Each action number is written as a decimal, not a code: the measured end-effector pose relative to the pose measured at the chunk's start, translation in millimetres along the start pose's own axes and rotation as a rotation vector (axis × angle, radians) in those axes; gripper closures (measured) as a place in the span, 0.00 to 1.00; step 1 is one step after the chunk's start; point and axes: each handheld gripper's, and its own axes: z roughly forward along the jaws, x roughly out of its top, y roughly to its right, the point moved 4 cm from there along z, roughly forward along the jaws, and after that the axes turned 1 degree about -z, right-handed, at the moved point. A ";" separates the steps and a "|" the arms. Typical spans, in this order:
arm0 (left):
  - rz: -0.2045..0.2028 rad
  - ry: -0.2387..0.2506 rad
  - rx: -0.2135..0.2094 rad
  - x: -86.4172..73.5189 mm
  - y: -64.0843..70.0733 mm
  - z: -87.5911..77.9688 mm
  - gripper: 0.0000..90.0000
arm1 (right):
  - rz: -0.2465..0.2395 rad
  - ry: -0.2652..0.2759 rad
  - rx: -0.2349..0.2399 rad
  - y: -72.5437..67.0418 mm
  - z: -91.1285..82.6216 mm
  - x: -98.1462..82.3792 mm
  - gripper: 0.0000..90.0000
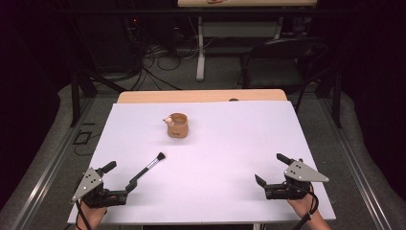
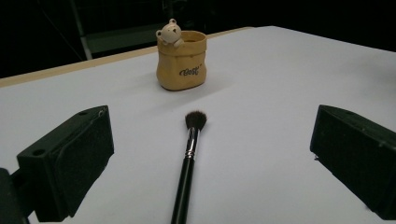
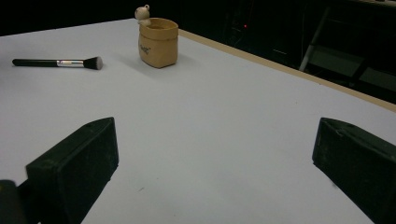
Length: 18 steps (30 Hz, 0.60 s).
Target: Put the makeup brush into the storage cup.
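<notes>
A black-handled makeup brush (image 1: 151,166) lies on the white sheet, its dark bristles pointing toward a small tan pot (image 1: 177,126) with a bear figure on its rim. My left gripper (image 1: 120,176) rests at the near left, open. In the left gripper view the brush handle (image 2: 187,168) runs between the wide-apart jaws without touching them, and the pot (image 2: 181,60) stands beyond. My right gripper (image 1: 272,169) sits at the near right, open with nothing between its jaws. From the right gripper (image 3: 215,140) view, the brush (image 3: 56,62) and the pot (image 3: 159,43) are far off to the upper left.
The white sheet (image 1: 230,143) covers most of a wooden table (image 1: 201,96), whose far edge shows as a bare strip. Beyond it are a black folding chair (image 1: 282,62), floor cables (image 1: 153,62) and a white table leg (image 1: 200,52).
</notes>
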 end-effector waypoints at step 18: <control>-0.004 -0.009 -0.008 0.0 -2.5 -0.6 0.00 | -0.007 -0.002 0.002 0.3 2.0 0.3 0.00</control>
